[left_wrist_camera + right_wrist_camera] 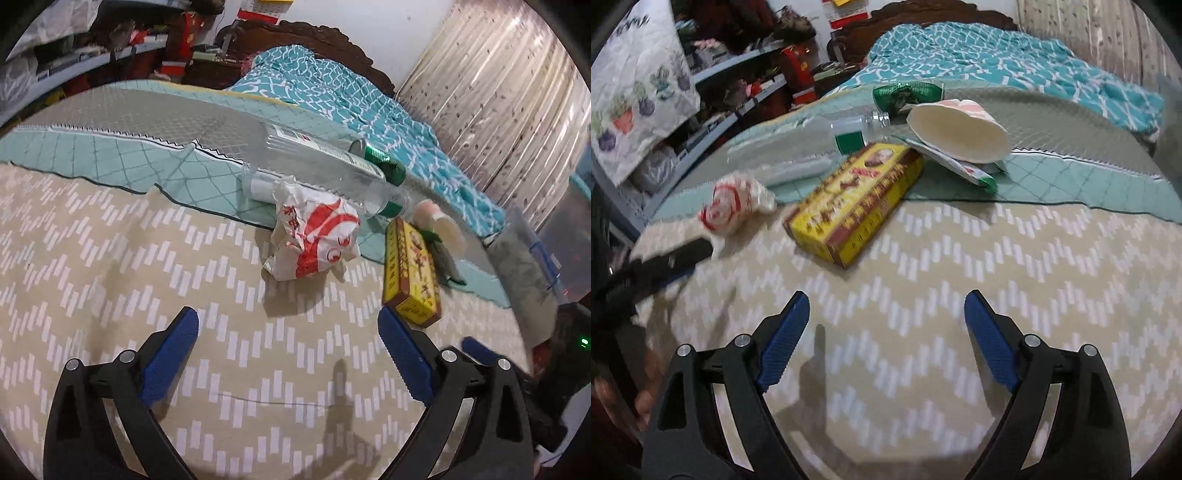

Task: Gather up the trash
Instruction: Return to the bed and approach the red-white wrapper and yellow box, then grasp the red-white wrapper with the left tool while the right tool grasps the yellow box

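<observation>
A small heap of trash lies on a bed, straight ahead of both grippers. Nearest the left gripper (288,325) is a crumpled white and red paper wrapper (314,236), just beyond its spread, empty fingers. Nearest the right gripper (886,306), also spread and empty, is a yellow box (855,197), lying flat ahead and slightly left of it. Behind these lie a clear plastic bottle (325,166), a green can (380,158), a white paper cup (956,133) on its side and a flat green and white packet (960,166). Everything rests on a beige zigzag blanket (997,277) and a teal quilted cover (110,158), with a teal patterned duvet (979,55) farther back
</observation>
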Tool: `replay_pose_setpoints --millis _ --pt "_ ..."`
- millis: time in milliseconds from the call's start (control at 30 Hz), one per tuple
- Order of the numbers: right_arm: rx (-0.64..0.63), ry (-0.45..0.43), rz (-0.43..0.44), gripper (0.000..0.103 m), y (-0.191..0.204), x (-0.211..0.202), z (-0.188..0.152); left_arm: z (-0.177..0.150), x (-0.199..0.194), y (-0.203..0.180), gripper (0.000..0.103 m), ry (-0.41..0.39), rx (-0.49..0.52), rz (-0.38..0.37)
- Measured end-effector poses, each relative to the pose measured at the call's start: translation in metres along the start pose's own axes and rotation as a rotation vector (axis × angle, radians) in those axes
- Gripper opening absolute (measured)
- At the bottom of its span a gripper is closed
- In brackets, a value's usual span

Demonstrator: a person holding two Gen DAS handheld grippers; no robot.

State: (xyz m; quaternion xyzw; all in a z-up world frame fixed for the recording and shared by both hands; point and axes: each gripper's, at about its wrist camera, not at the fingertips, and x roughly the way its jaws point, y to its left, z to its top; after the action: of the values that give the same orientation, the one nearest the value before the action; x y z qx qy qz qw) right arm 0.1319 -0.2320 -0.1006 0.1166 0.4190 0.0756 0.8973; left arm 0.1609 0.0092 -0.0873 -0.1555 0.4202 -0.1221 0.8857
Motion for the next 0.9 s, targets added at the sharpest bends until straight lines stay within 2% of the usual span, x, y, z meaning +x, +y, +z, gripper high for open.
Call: replay_pose_setpoints --millis 133,200,267,300,333,367,400,433,467,533,633,833,900 --pt "-0.03 -0.018 -0.007 0.093 0.02 0.018 0.029 0.021 -0.001 0.004 0.094 -0.012 -0.033 0.0" --pt "-0.043 -0.03 -0.02 0.095 0.03 0.027 0.043 0.034 0.0 -0.003 0.094 -0.048 -0.002 0.032" --pt "-0.058 -0.012 -0.032 0.096 0.038 0.04 0.053 0.041 0.008 -0.011 0.092 -0.034 0.031 0.072" --pt "-0.063 0.008 -0.041 0.096 0.041 0.048 0.057 0.044 0.012 -0.01 0.092 -0.02 0.034 0.067" --pt "-0.068 0.029 -0.049 0.096 0.042 0.054 0.059 0.046 0.019 -0.014 0.085 0.001 0.033 0.05" --pt "-0.069 0.049 -0.05 0.095 0.041 0.058 0.058 0.047 0.024 -0.016 0.073 0.014 0.037 0.053" --pt "-0.071 0.048 -0.054 0.087 0.04 0.058 0.056 0.046 0.03 -0.018 0.066 0.035 0.048 0.067" --pt "-0.071 0.038 -0.049 0.081 0.038 0.053 0.053 0.045 0.036 -0.017 0.047 0.056 0.052 0.066" --pt "-0.059 0.038 -0.025 0.079 0.034 0.049 0.048 0.043 0.037 -0.015 0.04 0.068 0.048 0.049" --pt "-0.051 0.028 -0.001 0.071 0.026 0.034 0.036 0.036 0.031 -0.016 0.037 0.052 0.048 0.053" --pt "-0.064 0.014 0.013 0.07 0.017 0.009 0.009 0.021 0.02 -0.021 0.037 0.061 0.078 0.028" --pt "-0.122 -0.014 -0.018 0.07 0.004 -0.039 -0.048 -0.041 -0.006 -0.05 0.039 0.084 0.178 -0.079" --pt "-0.111 -0.023 -0.026 0.071 -0.001 -0.048 -0.06 -0.057 -0.011 -0.061 0.043 0.067 0.208 -0.071"
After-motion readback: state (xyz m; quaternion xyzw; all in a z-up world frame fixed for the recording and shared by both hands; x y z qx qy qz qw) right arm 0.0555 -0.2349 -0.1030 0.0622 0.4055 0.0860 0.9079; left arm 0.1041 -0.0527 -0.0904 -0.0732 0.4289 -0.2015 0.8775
